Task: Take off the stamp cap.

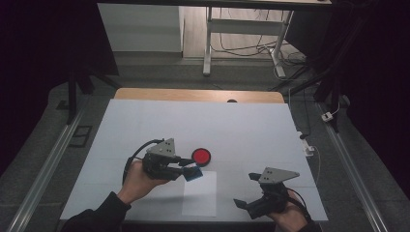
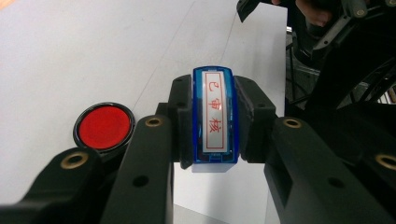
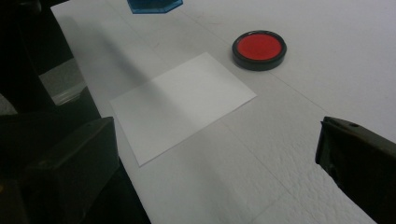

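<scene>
High view: left tongs [image 1: 189,170] clamp a blue stamp [image 1: 193,173] above the counter [image 1: 145,121], at 7 o'clock of the red ink pad [image 1: 201,156] and over the far edge of the white paper sheet [image 1: 199,195]. Right tongs [image 1: 246,189], jaws apart, hover at 4 o'clock.

Left gripper view: stamp [image 2: 214,121] label reads "已审核" in red; ink pad [image 2: 104,127] at 9 o'clock.

Right gripper view: paper [image 3: 182,102] ahead, ink pad [image 3: 259,49] at 1 o'clock.

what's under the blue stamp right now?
The blue stamp, clamped in the left claw, hangs above the far edge of the white paper sheet, beside the red ink pad. Its printing face points down, so it can't be seen.
</scene>
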The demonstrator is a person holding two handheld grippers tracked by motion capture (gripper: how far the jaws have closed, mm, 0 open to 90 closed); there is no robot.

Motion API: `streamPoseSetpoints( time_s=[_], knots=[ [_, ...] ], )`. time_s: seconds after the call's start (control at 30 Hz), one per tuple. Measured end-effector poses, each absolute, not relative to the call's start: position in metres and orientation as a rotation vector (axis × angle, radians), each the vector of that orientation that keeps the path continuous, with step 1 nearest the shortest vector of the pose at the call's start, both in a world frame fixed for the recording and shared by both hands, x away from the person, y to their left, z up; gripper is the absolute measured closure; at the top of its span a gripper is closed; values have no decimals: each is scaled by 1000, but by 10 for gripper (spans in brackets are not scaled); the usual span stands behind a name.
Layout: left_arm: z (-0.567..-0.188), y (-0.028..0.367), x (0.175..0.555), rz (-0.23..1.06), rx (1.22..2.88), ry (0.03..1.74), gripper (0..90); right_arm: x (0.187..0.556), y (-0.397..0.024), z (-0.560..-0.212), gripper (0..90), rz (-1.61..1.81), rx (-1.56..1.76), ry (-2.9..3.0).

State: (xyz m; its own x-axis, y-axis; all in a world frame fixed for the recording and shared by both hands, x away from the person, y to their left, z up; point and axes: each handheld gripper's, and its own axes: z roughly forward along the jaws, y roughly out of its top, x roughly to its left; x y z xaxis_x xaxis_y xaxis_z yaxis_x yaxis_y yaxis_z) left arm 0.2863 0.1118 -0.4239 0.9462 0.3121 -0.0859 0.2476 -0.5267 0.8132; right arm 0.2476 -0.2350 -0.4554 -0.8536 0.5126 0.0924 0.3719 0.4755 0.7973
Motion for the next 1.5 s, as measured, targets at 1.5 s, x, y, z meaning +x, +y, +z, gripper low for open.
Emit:
streamPoseSetpoints(
  time_s=[1.5],
  knots=[
    [-424,113,286,61,2106,275,702,286,-159,-465,0,1450,612,2694]
  ],
)
